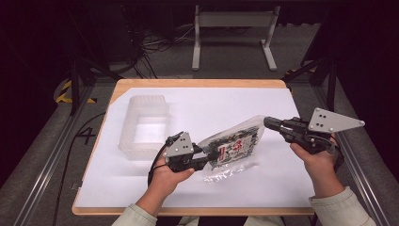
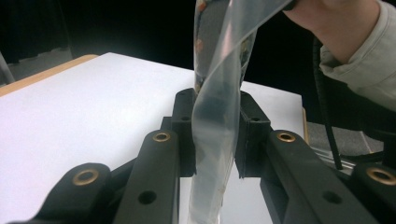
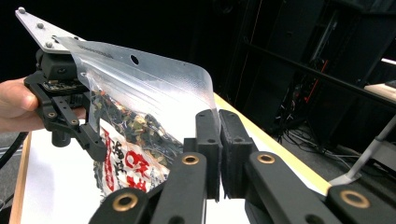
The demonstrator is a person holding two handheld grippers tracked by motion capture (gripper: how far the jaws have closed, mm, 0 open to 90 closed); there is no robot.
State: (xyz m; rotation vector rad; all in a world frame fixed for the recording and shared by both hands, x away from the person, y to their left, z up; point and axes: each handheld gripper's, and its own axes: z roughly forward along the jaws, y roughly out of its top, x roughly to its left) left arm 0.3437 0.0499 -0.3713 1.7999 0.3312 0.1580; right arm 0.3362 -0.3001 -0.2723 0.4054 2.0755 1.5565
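Both grippers are clamping the clear plastic snack bag with red lettering (image 1: 234,147) above the white-covered table (image 1: 282,183): left gripper (image 1: 203,158) one end, right gripper (image 1: 267,122) the other. The right gripper view is showing its hang hole; the high view, a translucent plastic tub (image 1: 143,125).

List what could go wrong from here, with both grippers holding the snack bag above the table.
1. The left gripper clamps only thin clear film of the bag; the film could slip out or stretch if the hands pull apart.
2. The right gripper pinches just the sealed top edge, so a hard tug might tear it and spill the contents over the white sheet.
3. The clear plastic container lies near the left hand; a swing could knock it.
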